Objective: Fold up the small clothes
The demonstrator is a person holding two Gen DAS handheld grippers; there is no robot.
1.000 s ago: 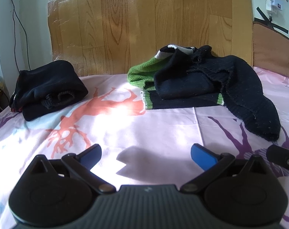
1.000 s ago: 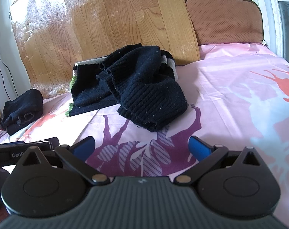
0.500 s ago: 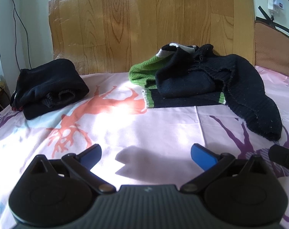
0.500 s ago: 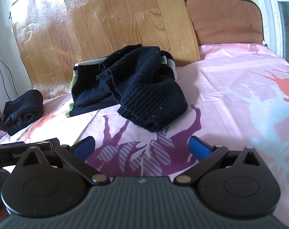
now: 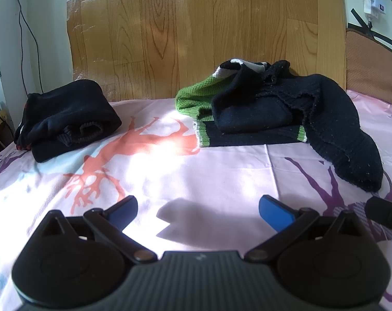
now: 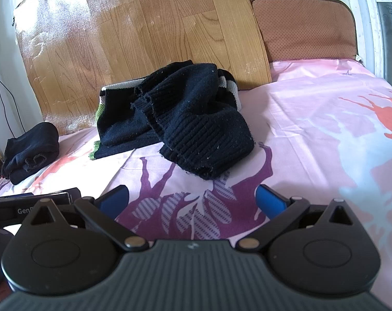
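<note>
Holding my left gripper (image 5: 198, 208) and right gripper (image 6: 192, 197) wide open, empty, I count two garments on the bed (image 5: 222, 171): one rumpled navy sweater (image 5: 312, 119), one folded black garment (image 5: 66, 119) well left of it.

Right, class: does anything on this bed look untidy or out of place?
Yes. The dark sweater lies crumpled against the wooden board, one sleeve trailing forward across the sheet. The black garment at the left is already folded.

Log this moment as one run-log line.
left gripper: open, empty | right gripper: open, empty | dark knit sweater: crumpled, unfolded on pink bedsheet | black folded garment: set aside left
</note>
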